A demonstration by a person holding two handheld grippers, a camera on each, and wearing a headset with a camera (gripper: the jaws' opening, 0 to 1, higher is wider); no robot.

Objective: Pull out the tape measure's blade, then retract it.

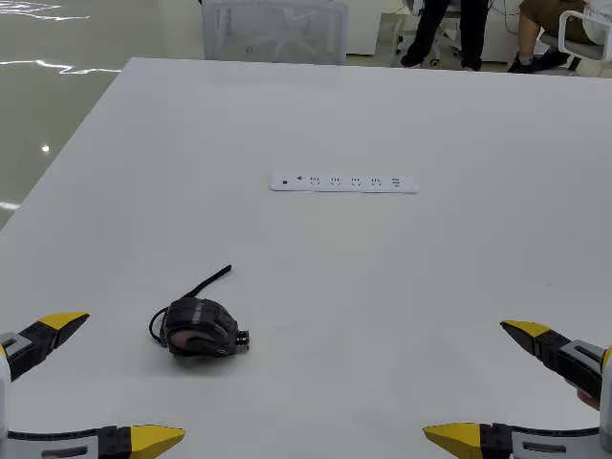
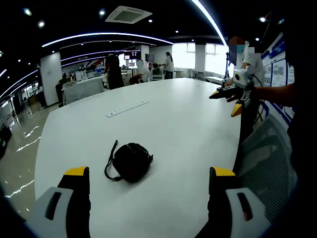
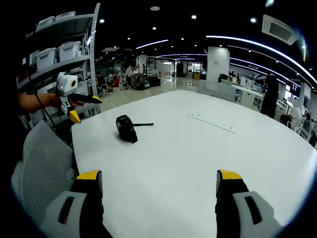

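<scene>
The black tape measure [image 1: 201,328] lies on the white table [image 1: 382,277] at the near left, its blade retracted and a black strap [image 1: 212,280] trailing behind it. My left gripper [image 1: 110,380] is open just left of it, yellow-tipped jaws wide apart, nothing between them. My right gripper [image 1: 486,382] is open at the near right, well away from the tape measure. The tape measure [image 2: 131,161] sits close ahead in the left gripper view. In the right gripper view the tape measure [image 3: 127,128] rests farther off to the left, beyond it the left gripper [image 3: 79,106].
A white power strip [image 1: 344,183] lies flat at the table's middle. A grey mesh chair [image 1: 275,31] stands at the far edge, and people [image 1: 445,29] sit beyond the far right corner. Bare tabletop surrounds the tape measure.
</scene>
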